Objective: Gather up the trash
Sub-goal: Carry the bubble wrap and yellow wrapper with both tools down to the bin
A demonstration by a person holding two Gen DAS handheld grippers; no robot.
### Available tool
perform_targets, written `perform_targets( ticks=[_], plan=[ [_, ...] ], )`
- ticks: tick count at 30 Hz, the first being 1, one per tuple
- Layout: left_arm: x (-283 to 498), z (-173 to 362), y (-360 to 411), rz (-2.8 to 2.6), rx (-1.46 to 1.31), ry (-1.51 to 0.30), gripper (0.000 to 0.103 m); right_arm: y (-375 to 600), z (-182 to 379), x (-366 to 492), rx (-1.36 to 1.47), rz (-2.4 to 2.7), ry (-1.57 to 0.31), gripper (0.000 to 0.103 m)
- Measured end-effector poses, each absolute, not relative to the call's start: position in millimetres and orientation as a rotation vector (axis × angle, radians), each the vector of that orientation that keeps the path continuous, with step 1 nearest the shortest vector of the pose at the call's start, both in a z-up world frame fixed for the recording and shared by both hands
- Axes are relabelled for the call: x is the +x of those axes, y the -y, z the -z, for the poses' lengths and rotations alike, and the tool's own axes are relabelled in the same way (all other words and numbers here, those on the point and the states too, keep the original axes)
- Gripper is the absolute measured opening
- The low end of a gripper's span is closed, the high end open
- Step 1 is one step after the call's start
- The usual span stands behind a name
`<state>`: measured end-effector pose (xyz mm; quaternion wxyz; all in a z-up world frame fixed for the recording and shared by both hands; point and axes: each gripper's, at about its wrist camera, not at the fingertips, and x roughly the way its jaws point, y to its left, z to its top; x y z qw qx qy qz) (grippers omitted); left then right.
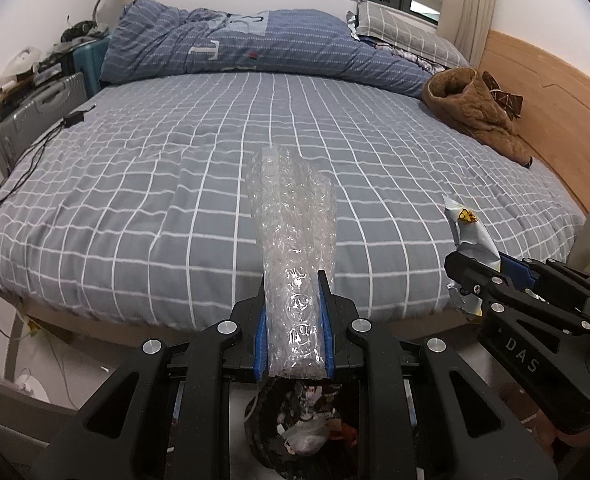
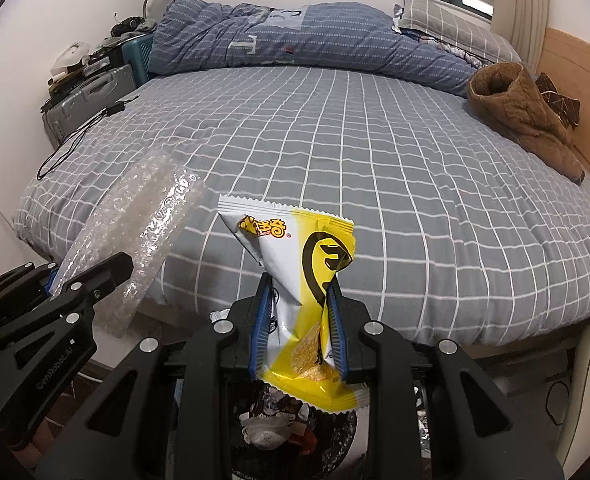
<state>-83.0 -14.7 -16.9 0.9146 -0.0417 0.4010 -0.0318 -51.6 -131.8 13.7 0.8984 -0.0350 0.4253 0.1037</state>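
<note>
My left gripper [image 1: 293, 280] is shut on a long piece of clear bubble wrap [image 1: 293, 224] that sticks forward over the bed's near edge. The same bubble wrap [image 2: 135, 236] shows at the left of the right wrist view, in the left gripper [image 2: 95, 280]. My right gripper [image 2: 299, 284] is shut on a yellow and white snack wrapper [image 2: 295, 248]. In the left wrist view that snack wrapper [image 1: 469, 236] and right gripper [image 1: 479, 272] sit at the right. Below both grippers stands a dark trash bin [image 1: 255, 436], holding scraps and a white mask [image 2: 267, 432].
A bed with a grey checked sheet [image 1: 255, 128] fills both views. A blue quilt [image 1: 255, 44] lies at its far side, a brown garment [image 1: 475, 112] at the right by the wooden headboard [image 1: 555, 92]. A cable [image 1: 35, 152] trails off the left edge beside a grey suitcase [image 1: 35, 108].
</note>
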Motion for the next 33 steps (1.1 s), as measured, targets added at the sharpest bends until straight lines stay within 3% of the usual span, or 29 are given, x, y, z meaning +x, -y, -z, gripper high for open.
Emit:
perform_targets(
  ticks=[33],
  plan=[
    [-169.4,27.1,29.3,0.069,-0.070,-0.934,0.020,165.2,8.3,-140.3,-0.076,-0.173,-0.979,0.025]
  ],
)
